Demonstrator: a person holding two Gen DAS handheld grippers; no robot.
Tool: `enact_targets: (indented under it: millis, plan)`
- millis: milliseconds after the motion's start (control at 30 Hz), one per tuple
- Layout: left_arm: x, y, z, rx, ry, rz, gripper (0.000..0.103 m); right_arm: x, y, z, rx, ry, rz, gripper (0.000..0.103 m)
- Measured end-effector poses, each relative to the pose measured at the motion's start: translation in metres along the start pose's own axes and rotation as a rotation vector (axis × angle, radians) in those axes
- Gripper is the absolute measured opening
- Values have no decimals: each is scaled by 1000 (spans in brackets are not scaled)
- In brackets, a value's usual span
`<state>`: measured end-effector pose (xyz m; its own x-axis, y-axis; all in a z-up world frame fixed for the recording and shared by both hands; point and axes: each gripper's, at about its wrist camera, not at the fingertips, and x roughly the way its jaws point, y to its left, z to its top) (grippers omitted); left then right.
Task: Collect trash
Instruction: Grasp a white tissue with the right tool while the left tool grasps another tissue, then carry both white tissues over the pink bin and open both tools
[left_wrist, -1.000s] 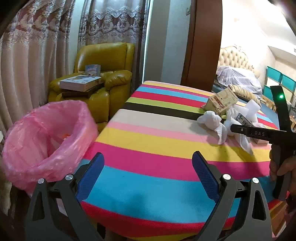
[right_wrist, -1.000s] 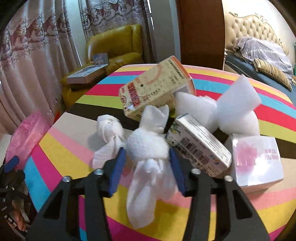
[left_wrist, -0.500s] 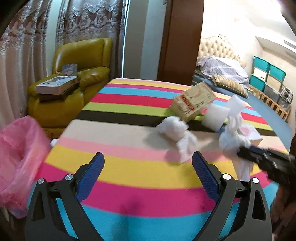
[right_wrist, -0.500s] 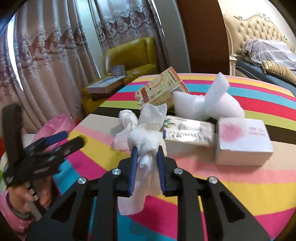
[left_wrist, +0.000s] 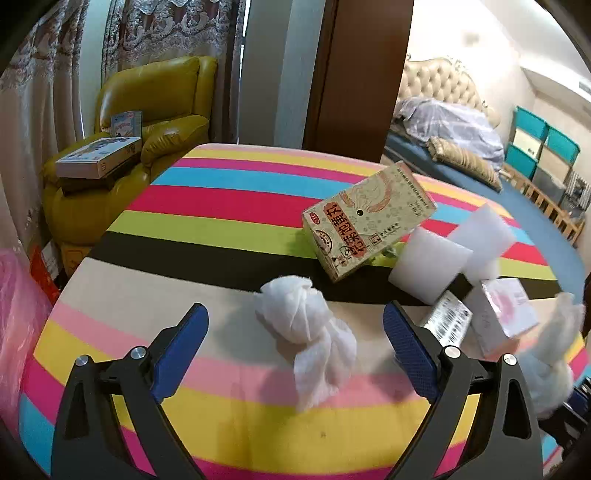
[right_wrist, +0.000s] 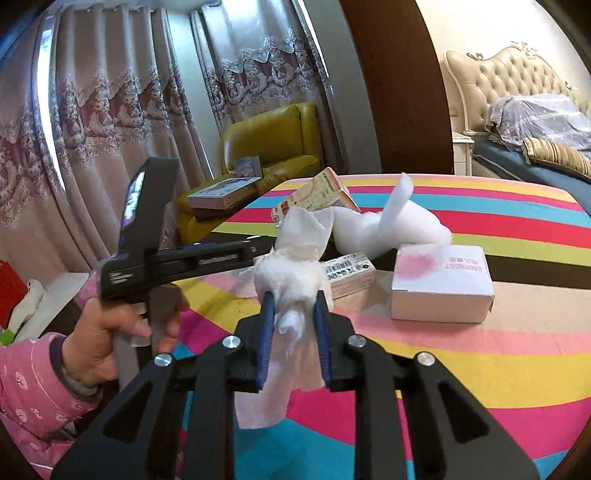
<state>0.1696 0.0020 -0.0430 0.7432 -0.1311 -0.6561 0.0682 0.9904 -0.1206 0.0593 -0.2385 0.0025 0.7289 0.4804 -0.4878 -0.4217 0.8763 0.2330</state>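
My right gripper (right_wrist: 293, 314) pinches a soft, light tissue wad (right_wrist: 291, 266); left gripper (left_wrist: 295, 354), fingers closing, straddles another crumpled tissue (left_wrist: 306, 325) mid-frame, untouched.

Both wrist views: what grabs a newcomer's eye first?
The striped tablecloth, in loud pink, yellow and blue bands, fills both views. In the right wrist view, the right tool is clamped on a crumpled white tissue. In the left wrist view, a second tissue wad lies between the closing left tool's pads, untouched, before a tan printed box.
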Motion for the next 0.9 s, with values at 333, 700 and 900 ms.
enact_targets:
  millis: [333, 700, 900]
  plan:
    - [29, -3, 2, 14, 119, -37, 29, 1, -9, -3, 54, -2, -12, 22]
    - [-26, -6, -36, 99, 16, -80, 28, 8, 3, -2, 36, 5, -55, 22]
    - [-58, -6, -56, 144, -64, -87, 28, 11, 12, -3, 14, 2, -96, 22]
